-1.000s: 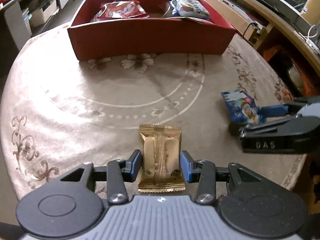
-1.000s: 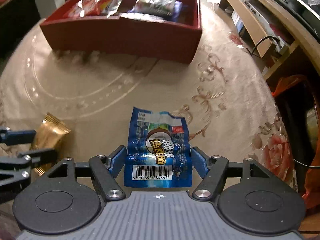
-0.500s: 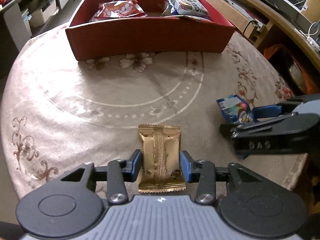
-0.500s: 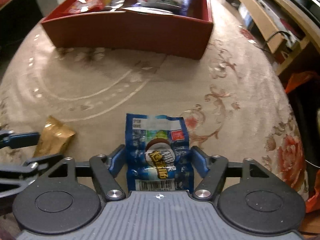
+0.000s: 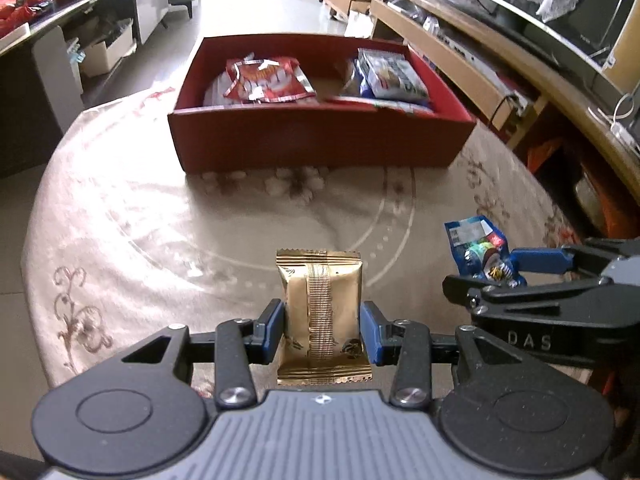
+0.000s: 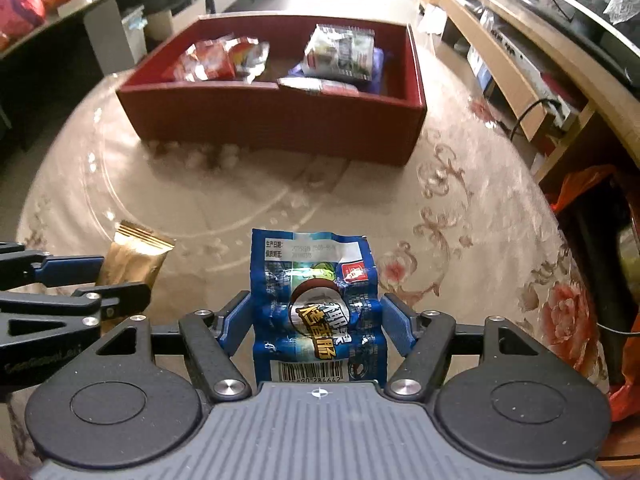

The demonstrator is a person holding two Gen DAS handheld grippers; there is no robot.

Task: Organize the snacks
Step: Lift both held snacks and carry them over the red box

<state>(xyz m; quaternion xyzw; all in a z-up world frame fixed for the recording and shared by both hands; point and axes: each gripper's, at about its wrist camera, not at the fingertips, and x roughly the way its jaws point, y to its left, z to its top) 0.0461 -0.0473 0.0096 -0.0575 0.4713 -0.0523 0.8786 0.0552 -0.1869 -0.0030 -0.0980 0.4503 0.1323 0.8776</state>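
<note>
My left gripper [image 5: 322, 328] is shut on a gold snack packet [image 5: 322, 312] and holds it above the round table. My right gripper [image 6: 316, 320] is shut on a blue snack packet [image 6: 314, 300], also lifted. Each gripper shows in the other's view: the right one with the blue packet [image 5: 480, 252] at the right, the left one with the gold packet [image 6: 132, 260] at the left. A red box [image 5: 320, 140] stands at the far side of the table, with a red snack bag [image 5: 264, 80] in its left half and blue-white packets [image 5: 388, 72] in its right half.
The table has a beige patterned cloth [image 5: 160, 220]. The box also shows in the right wrist view [image 6: 272, 128]. Wooden shelving [image 5: 500, 80] runs along the right, an orange bag [image 6: 592, 200] lies on the floor at the right, and cabinets [image 5: 80, 40] stand at the left.
Both grippers have risen and tilted up with their packets. The red box now sits lower in the views, with more of the room behind it showing.
</note>
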